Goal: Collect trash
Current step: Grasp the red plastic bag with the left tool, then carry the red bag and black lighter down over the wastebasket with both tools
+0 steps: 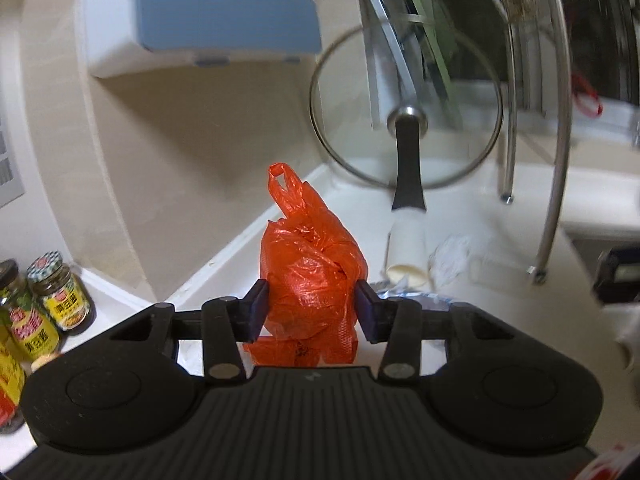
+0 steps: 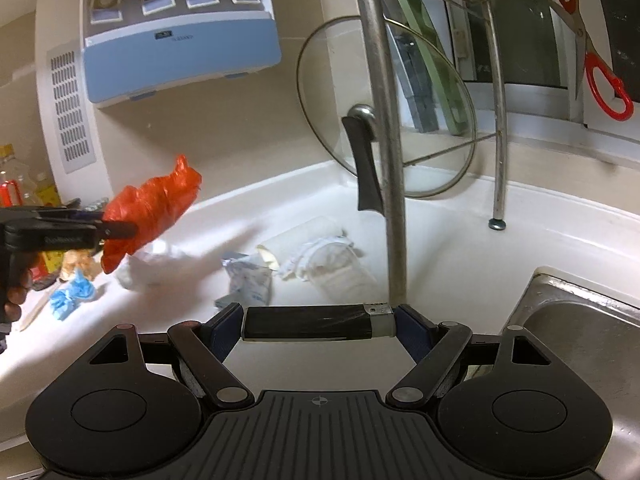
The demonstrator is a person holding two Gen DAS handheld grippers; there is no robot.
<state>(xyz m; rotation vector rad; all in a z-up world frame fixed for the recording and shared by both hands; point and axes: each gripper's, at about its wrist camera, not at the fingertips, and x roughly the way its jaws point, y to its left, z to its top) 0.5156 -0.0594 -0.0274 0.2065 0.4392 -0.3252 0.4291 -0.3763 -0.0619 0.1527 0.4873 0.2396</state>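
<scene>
Left gripper [image 1: 311,305] pinches the orange bag [image 1: 310,276] – right gripper [image 2: 319,326] clamps a black lighter [image 2: 316,322] endwise

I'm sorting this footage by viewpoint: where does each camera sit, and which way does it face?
Left wrist: on the left gripper, looking along its fingers at the orange bag they squeeze, the wall corner and glass lid beyond.
Right wrist: on the right gripper, which holds a black lighter end to end, facing the littered counter; a hand shows at left.
Shared: bag, lid, paper cup.
</scene>
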